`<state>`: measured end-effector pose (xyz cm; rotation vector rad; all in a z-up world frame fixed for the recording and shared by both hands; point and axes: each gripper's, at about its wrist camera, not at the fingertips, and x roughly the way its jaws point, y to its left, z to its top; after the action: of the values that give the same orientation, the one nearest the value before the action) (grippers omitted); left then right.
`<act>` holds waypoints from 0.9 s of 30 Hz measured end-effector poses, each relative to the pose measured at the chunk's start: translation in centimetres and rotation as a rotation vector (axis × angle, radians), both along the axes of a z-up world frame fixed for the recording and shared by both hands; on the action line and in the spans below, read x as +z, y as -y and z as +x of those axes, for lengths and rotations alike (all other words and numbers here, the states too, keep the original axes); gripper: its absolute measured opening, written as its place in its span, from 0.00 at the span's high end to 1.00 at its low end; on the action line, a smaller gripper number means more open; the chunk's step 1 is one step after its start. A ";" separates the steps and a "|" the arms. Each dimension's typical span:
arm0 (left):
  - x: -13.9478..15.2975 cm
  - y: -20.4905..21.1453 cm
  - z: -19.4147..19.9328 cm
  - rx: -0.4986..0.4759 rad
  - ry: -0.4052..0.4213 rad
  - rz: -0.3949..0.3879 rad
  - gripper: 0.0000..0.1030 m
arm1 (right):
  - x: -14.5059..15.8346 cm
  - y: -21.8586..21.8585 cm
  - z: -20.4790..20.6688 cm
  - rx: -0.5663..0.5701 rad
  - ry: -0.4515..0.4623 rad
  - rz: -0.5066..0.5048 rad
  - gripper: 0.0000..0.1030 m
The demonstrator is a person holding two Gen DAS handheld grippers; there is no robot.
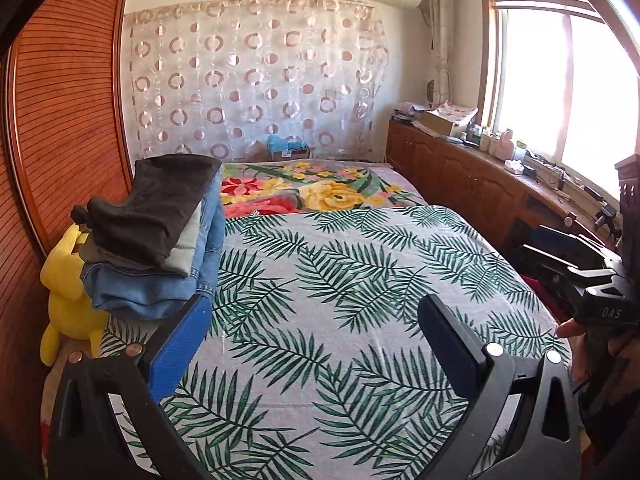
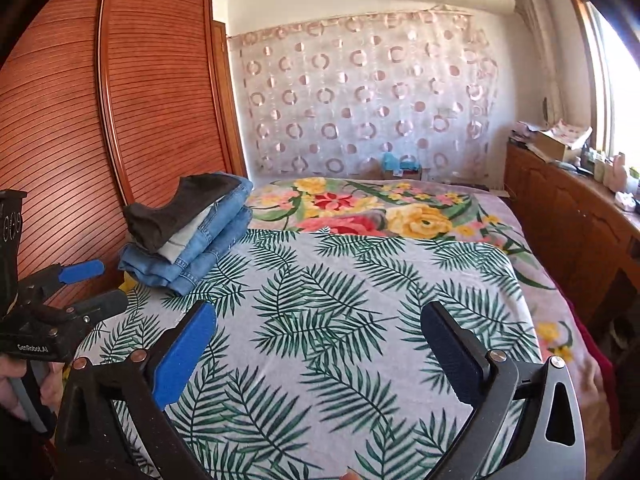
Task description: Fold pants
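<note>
Leaf-print bedspread [image 2: 320, 320] lies bare under both wide-open, empty grippers, left gripper [image 1: 316, 332] and right gripper [image 2: 320, 340], while the folded pants stack [image 2: 192, 236] sits at ten o'clock, so this looks between garments, next needing fresh pants fetched.

Both cameras sit low at the near end of the bed, each looking forward between its own gripper's fingers, tilted slightly down toward the far curtained wall [image 1: 256, 76]. The left view stands nearer the wardrobe [image 1: 68, 128]; the right view sits further right. They share the leaf-print cover [image 2: 340, 320], the stack of folded clothes [image 2: 192, 232] and the window side.
</note>
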<state>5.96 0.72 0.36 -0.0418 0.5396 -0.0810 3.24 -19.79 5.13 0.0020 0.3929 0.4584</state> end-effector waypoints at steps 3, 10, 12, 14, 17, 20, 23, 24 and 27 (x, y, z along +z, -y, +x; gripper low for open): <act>0.6 0.9 -0.4 -0.007 0.006 0.005 0.00 | 0.1 0.3 -1.3 -0.030 0.010 -0.007 0.01; 2.1 2.4 -1.5 -0.018 0.032 0.021 0.00 | 0.6 0.7 -4.0 -0.105 0.037 0.000 0.01; 2.6 2.6 -1.8 -0.022 0.040 0.020 0.00 | 0.9 0.6 -4.7 -0.116 0.043 0.005 0.01; 3.2 2.7 -2.2 -0.025 0.051 0.019 0.00 | 1.1 0.7 -5.1 -0.124 0.050 0.009 0.01; 4.1 2.9 -2.5 -0.024 0.068 0.024 0.00 | 1.4 0.3 -5.8 -0.135 0.065 0.014 0.01; 4.7 2.8 -3.0 -0.023 0.083 0.020 0.00 | 1.5 0.2 -6.4 -0.137 0.077 0.020 0.01; 5.1 2.7 -3.3 -0.017 0.097 0.020 0.00 | 1.1 0.3 -6.7 -0.143 0.091 0.020 0.01; 5.2 2.7 -3.3 -0.015 0.099 0.020 0.00 | 1.0 0.4 -6.8 -0.145 0.095 0.021 0.01; 5.3 2.5 -3.4 -0.010 0.104 0.018 0.00 | 0.6 0.4 -7.2 -0.149 0.099 0.020 0.01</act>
<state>2.53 -1.80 5.67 -0.0170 0.4365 -0.0873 -3.96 -20.23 5.69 0.0279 0.2882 0.3139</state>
